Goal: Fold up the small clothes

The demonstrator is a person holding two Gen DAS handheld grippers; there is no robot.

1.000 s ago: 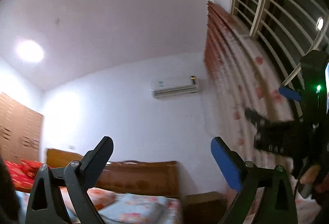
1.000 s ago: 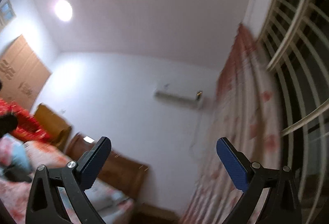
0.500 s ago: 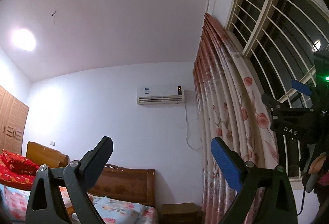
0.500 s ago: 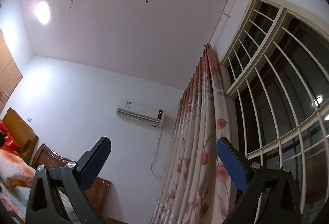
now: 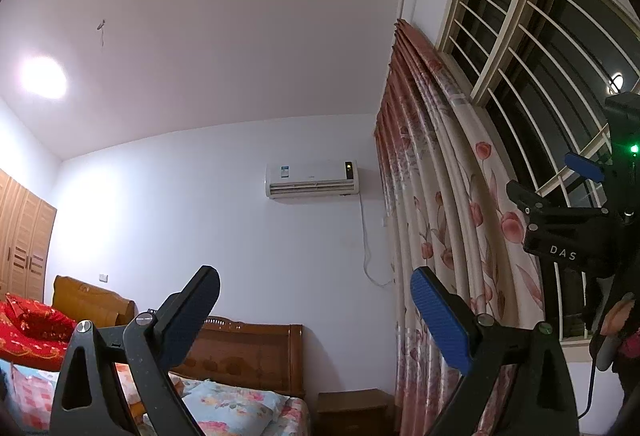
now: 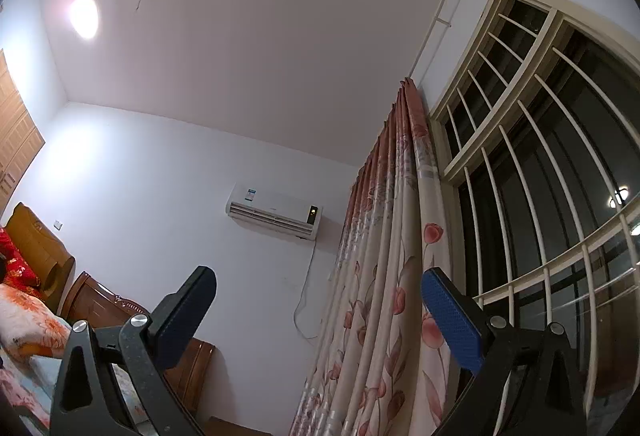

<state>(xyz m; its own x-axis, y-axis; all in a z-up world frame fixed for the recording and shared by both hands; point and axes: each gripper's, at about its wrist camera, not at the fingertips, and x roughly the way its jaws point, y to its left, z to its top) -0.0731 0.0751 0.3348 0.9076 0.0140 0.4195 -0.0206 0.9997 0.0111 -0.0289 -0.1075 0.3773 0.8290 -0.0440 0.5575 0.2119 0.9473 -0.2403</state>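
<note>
While both grippers point(image 5: 316, 310) point(image 6: 320, 310) aim upward, fingers wide and empty, no clothes show; we expect soft, light fabric, best pinched at edges.

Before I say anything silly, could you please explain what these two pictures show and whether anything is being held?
Each picture comes from a fisheye camera mounted on a handheld two-finger gripper; a person carries one in each hand. The left gripper and right gripper are both open and hold nothing. Both cameras tilt upward, so you mostly see ceiling, an air conditioner, a flowered curtain and a barred window. The left view also catches the right gripper from the side, at its right edge. Only a bed shows at the bottom. No small clothes are visible.
</note>
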